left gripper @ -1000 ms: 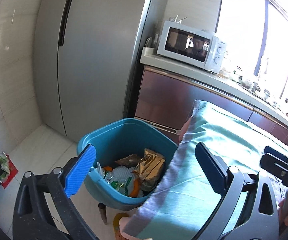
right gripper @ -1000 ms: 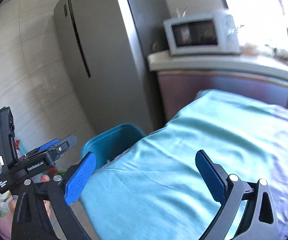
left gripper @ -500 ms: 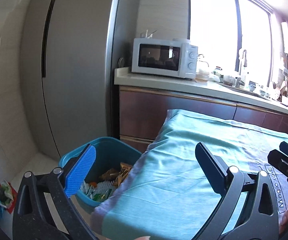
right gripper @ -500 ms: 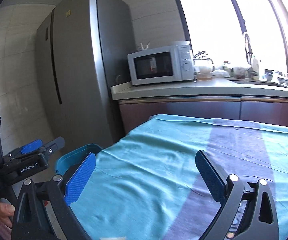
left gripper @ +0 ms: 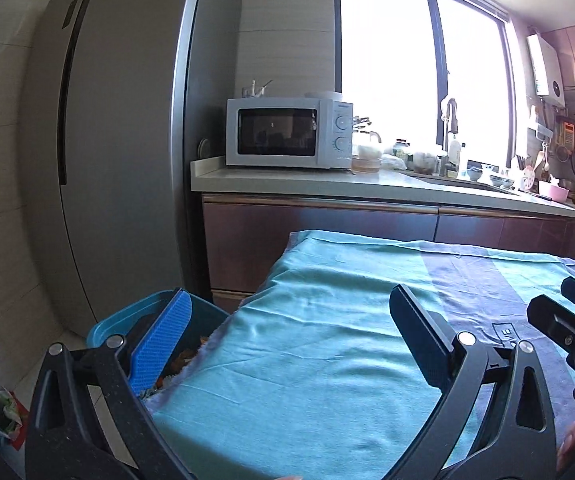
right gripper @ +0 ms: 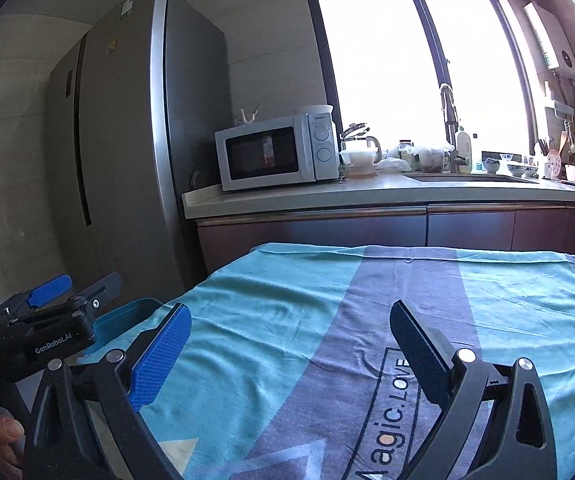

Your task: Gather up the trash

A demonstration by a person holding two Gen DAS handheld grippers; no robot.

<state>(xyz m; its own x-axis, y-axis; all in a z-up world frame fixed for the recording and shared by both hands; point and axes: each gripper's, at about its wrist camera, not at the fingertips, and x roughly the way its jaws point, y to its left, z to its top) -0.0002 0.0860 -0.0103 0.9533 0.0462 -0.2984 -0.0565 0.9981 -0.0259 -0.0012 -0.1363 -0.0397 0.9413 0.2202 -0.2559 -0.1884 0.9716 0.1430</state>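
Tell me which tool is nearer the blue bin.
The left tool: its blue finger overlaps the blue bin beside the table edge. The right tool hangs over the cloth, farther right.

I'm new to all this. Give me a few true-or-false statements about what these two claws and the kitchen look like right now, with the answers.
1. Both claws are open and hold nothing. True: the left claw and the right claw gape over the cloth.
2. The blue bin sits on the cloth. False: it stands on the floor beside the table's edge.
3. The bin is empty. False: scraps show inside it.
4. A white microwave stands on the counter next to the fridge. True.
5. Trash lies on the cloth. False: no trash shows on it.
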